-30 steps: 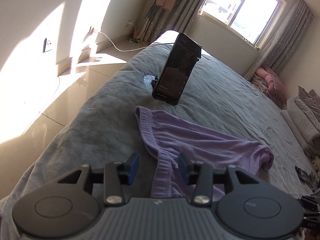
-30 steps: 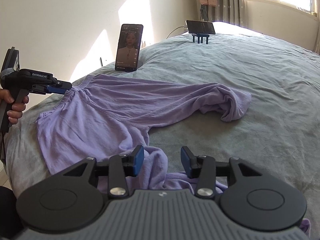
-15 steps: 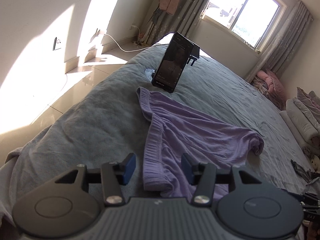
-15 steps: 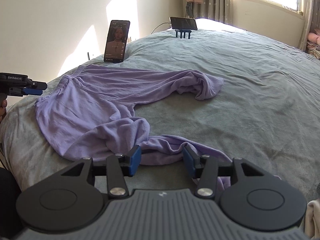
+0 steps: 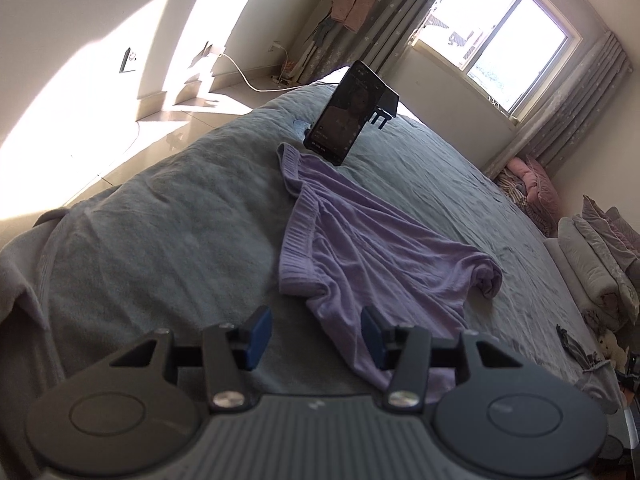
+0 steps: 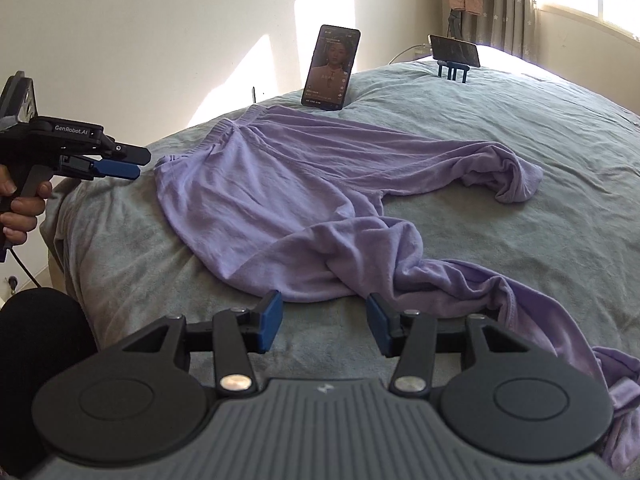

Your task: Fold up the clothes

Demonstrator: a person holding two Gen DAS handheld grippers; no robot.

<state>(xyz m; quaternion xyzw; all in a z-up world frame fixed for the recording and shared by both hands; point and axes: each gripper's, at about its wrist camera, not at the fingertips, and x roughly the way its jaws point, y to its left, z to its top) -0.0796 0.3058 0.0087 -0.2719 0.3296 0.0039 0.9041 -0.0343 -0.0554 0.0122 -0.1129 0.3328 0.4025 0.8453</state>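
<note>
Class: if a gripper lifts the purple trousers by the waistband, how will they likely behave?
The purple trousers will probably hang limp: the legs already lie creased and twisted on the grey bedspread. They look thin, so likely light. The ribbed waistband seems thicker and should probably give a firmer grip.

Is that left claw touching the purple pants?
Apart. The right wrist view shows the left gripper hanging off the bed's edge, with grey cover showing between its tips and the pants' waistband.
</note>
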